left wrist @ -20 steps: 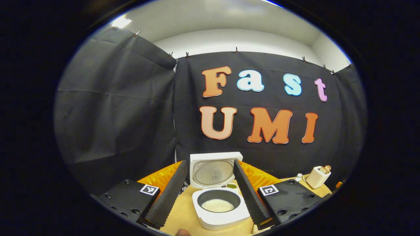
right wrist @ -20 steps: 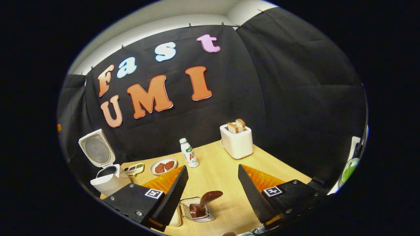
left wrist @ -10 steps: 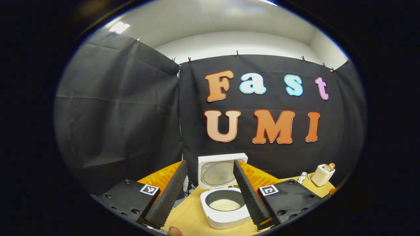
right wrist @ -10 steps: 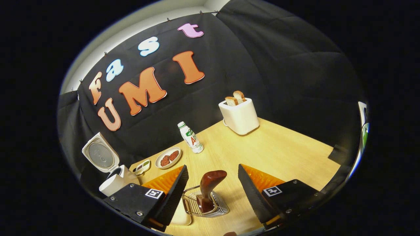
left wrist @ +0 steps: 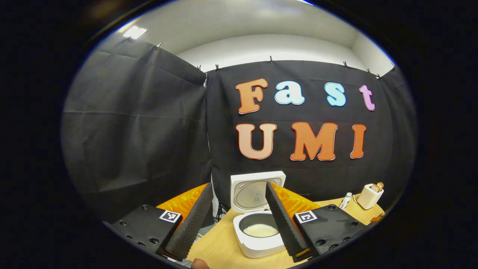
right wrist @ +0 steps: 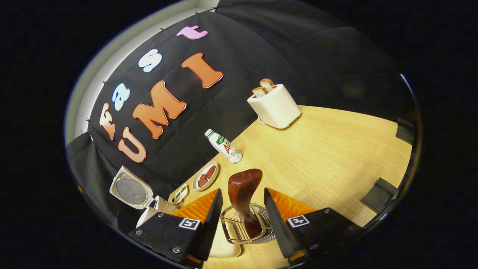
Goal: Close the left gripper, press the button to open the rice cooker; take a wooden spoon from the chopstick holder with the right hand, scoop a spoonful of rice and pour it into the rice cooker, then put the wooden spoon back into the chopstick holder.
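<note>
The white rice cooker point(left wrist: 261, 239) stands open with its lid point(left wrist: 257, 191) upright and white rice in the pot. My left gripper point(left wrist: 238, 185) hangs open in front of it, apart from it, with nothing between its fingers. In the right gripper view the dark wooden spoon point(right wrist: 242, 190) stands upright in the wire chopstick holder point(right wrist: 234, 233). My right gripper point(right wrist: 242, 190) is open, one finger on each side of the spoon's broad top end, and small gaps show. The cooker point(right wrist: 131, 189) appears far left there.
On the wooden table point(right wrist: 336, 149) are a white toaster point(right wrist: 274, 106) with bread, a small bottle point(right wrist: 224, 146), a plate of red food point(right wrist: 206, 175) and a small dish point(right wrist: 181, 192). A pale tray point(right wrist: 224, 247) lies beside the holder. A dark block point(right wrist: 377, 188) sits at the right edge.
My right gripper has come down over the holder, and its fingers have narrowed around the spoon's top. The left gripper has drifted left, so the cooker sits farther right in its view.
</note>
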`<action>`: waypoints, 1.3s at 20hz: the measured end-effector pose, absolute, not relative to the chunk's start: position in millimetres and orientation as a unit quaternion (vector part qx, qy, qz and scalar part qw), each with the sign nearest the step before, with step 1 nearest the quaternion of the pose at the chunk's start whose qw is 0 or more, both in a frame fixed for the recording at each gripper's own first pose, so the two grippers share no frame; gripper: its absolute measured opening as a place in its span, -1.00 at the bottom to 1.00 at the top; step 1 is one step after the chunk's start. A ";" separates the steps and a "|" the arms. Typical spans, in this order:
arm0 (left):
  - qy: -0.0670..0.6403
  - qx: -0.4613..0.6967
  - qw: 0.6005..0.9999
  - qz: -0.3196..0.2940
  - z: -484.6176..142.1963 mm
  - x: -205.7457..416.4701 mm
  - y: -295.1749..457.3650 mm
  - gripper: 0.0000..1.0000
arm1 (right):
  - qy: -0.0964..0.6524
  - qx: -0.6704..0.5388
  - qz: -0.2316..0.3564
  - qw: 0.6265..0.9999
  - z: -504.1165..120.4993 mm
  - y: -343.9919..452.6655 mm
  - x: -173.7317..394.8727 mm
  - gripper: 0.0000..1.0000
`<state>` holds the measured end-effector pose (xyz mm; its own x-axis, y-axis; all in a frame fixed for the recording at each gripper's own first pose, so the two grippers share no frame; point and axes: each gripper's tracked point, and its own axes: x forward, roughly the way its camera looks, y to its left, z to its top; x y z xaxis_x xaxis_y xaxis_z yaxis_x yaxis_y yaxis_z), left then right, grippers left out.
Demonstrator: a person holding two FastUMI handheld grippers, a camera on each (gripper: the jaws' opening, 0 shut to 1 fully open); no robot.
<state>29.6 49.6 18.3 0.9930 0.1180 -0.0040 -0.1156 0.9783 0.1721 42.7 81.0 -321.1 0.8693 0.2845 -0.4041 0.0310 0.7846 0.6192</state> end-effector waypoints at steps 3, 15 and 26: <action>0.010 0.089 0.994 0.061 15.9 31.3 51.4 0.86 | 0.250 0.355 0.082 0.897 -318.5 85.9 45.0 -0.13; 0.007 0.077 0.996 0.053 16.9 36.6 61.7 0.96 | 0.252 0.155 0.067 0.953 -299.1 97.7 48.6 -0.96; 0.003 0.067 0.997 0.038 12.7 50.4 74.0 0.91 | 0.171 0.010 0.097 0.980 -206.6 133.1 37.9 -0.96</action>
